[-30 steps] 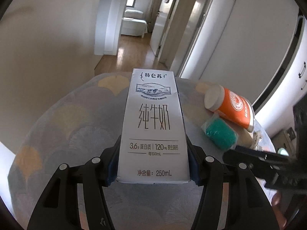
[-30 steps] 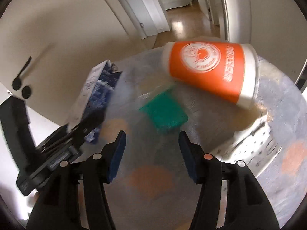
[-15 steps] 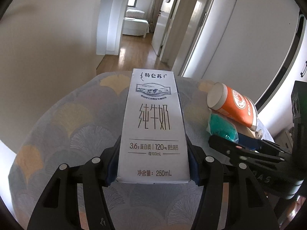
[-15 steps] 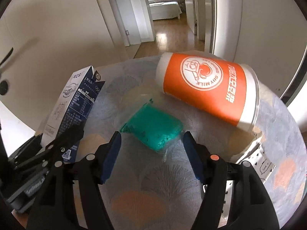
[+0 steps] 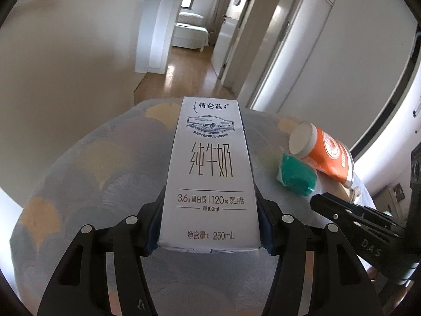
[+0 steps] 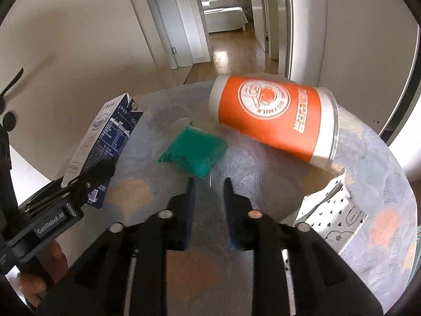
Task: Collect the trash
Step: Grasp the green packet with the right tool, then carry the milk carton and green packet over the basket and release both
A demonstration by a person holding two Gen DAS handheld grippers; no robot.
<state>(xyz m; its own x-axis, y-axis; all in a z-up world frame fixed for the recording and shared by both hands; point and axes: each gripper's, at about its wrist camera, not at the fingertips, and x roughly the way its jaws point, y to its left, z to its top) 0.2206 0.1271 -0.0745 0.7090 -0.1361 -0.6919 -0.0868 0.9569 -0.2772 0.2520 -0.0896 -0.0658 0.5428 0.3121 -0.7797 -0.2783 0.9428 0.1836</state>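
Observation:
My left gripper (image 5: pixel 210 210) is shut on a white milk carton (image 5: pixel 210 173) and holds it above the round patterned table (image 5: pixel 79 173). The carton also shows in the right wrist view (image 6: pixel 105 144), at the left. A green packet (image 6: pixel 196 151) lies on the table, with an orange paper cup (image 6: pixel 273 118) on its side behind it. My right gripper (image 6: pixel 209 184) sits just short of the packet's near corner, its jaws narrowed to a small gap with a bit of clear wrapper edge between them. Packet (image 5: pixel 297 175) and cup (image 5: pixel 326 155) also show in the left wrist view.
A white patterned paper bag (image 6: pixel 334 210) lies at the table's right edge. Beyond the table are a wall, doors and a hallway with wooden floor (image 5: pixel 181 73). The right gripper's body (image 5: pixel 368 226) shows low right in the left wrist view.
My right gripper's jaws have narrowed from wide open to a small gap and pulled back a little from the green packet. The left gripper keeps the carton steady.

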